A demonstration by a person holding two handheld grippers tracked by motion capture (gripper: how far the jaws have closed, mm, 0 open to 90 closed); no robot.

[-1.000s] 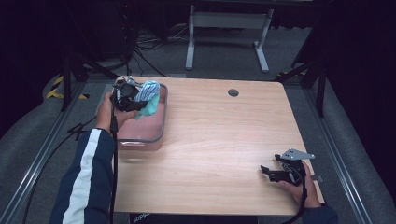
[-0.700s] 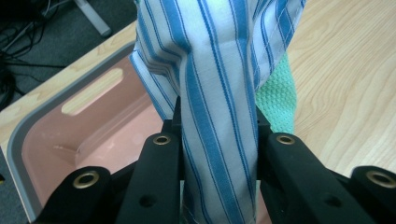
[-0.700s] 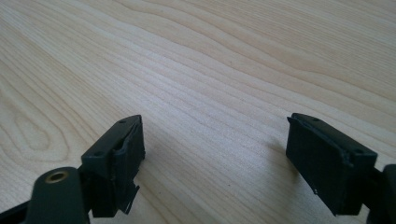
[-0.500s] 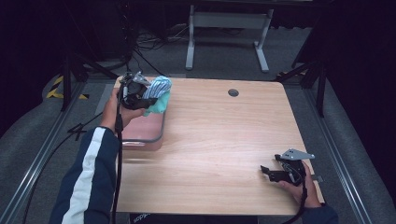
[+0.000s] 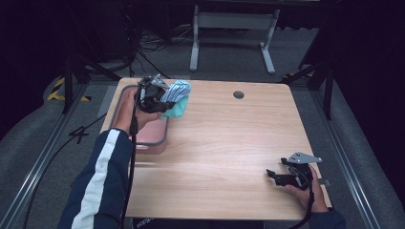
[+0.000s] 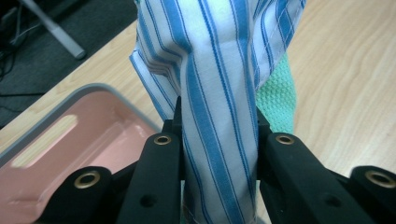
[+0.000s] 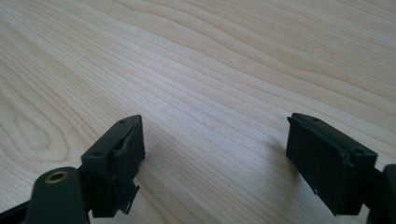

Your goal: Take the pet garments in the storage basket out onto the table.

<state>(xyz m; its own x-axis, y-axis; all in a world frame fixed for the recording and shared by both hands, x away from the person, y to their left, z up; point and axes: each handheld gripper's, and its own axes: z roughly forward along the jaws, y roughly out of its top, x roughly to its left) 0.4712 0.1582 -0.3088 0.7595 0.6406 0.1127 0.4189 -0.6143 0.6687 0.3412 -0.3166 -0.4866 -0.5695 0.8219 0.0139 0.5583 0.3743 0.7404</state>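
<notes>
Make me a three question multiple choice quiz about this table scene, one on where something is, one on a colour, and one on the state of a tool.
1. Where does the pink bin sit on the table?
A. near the left edge
B. at the middle
C. by the right edge

2. What colours are the stripes of the cloth that the left tool holds?
A. red and black
B. blue and white
C. yellow and grey

3. How does the right tool stand?
A. shut on a green cloth
B. shut on nothing
C. open, with bare wood between its jaws

Answers:
1 A, the high view shows the bin by the table's left edge.
2 B, the left gripper view shows blue and white stripes pinched between the jaws, with a green cloth behind.
3 C, the right gripper view shows the jaws wide apart over the wood.
</notes>
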